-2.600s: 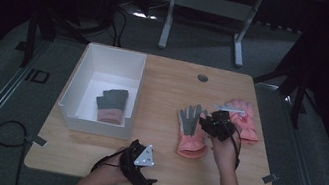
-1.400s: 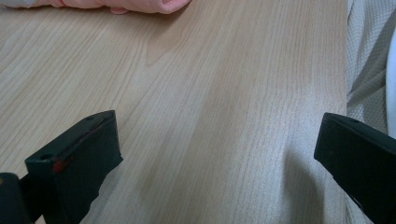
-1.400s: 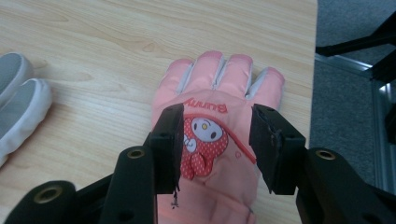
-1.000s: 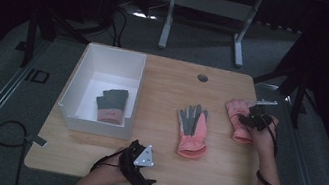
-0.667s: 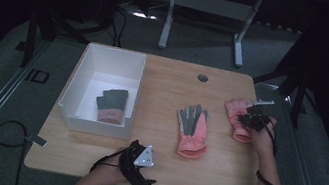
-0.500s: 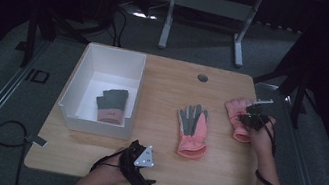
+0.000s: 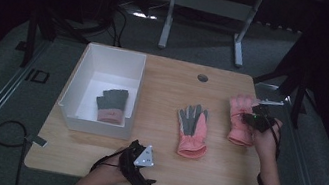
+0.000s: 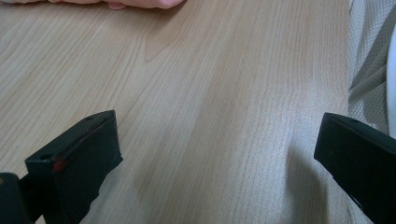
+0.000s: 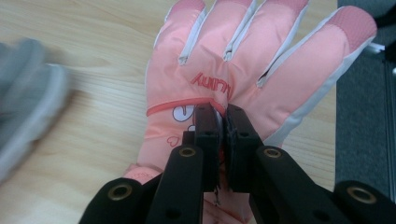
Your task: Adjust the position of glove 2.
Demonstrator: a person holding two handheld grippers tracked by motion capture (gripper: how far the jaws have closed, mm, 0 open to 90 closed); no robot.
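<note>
At the near edge of the table (image 7: 219, 177), the left claw (image 7: 139, 165) rests in the person's left hand, just in front of the white box; in the left gripper view its jaws stand wide apart over bare wood, with nothing between them, and a pink edge of a glove lies at the top of that view; farther along, toward the right side, the right claw (image 9: 223, 122) has just been closing and is now pinched tight on the back of the pink glove (image 9: 243, 79), a fold of the fabric caught between the jaws just below the printed lettering; in the high view this glove (image 7: 240, 119) lies at the table's right edge, fingers pointing away from the person, with the right hand (image 7: 263, 139) beside it; near the middle of the table lies a second pink glove (image 7: 192, 131), grey palm up, apart from the first; to the left stands the white box (image 7: 83, 84), holding a third glove (image 7: 111, 106) with grey fingers and a pink cuff; beyond it, a round hole (image 7: 202, 77) shows near the far edge.
</note>
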